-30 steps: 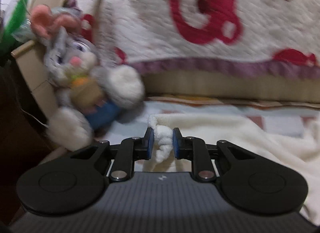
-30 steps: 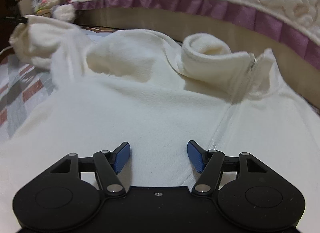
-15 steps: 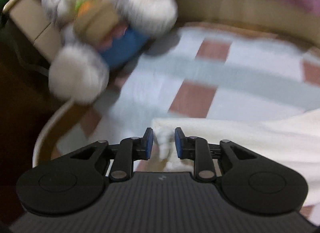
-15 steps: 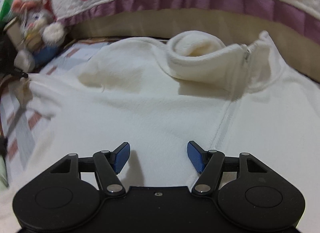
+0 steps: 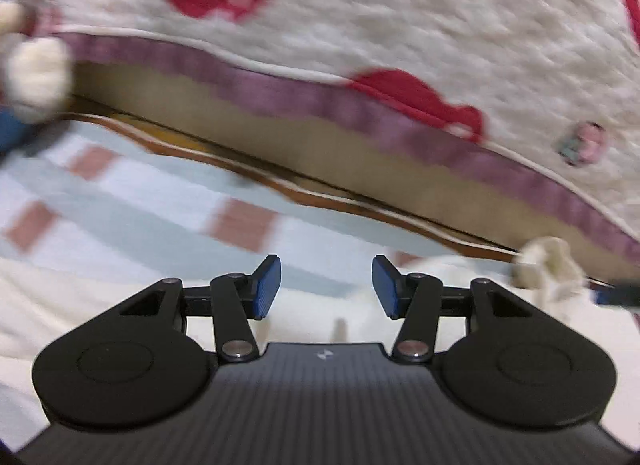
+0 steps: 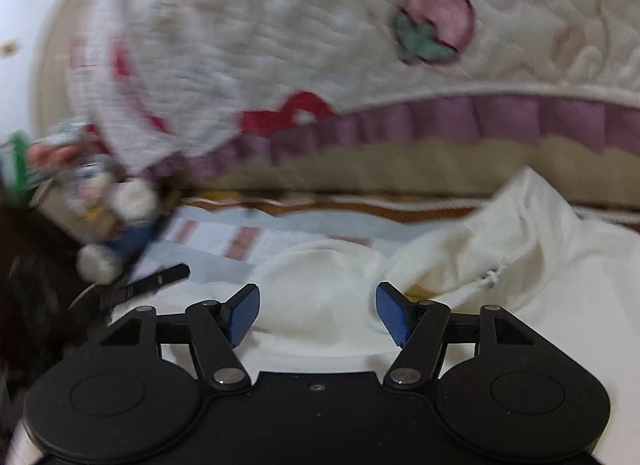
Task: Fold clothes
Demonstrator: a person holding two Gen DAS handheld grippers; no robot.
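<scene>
A cream fleece garment lies crumpled on the bed, its zip pull showing near the raised collar. My right gripper stands open just above it, with nothing between its blue pads. In the left wrist view the fleece fills the lower edge, and a small clump of it sticks up at the right. My left gripper hangs over the garment's edge; its jaws are opening and the gap between them holds nothing. Motion blurs both views.
A checked sheet covers the bed beyond the garment. A white quilt with red shapes and a purple border hangs over the tan headboard. A plush rabbit sits at the far left. A thin black bar lies by the fleece.
The left gripper let go of the fleece edge it was pinching, its jaws widened, and it swung right, away from the plush rabbit. The right gripper stayed open, lifted and turned left.
</scene>
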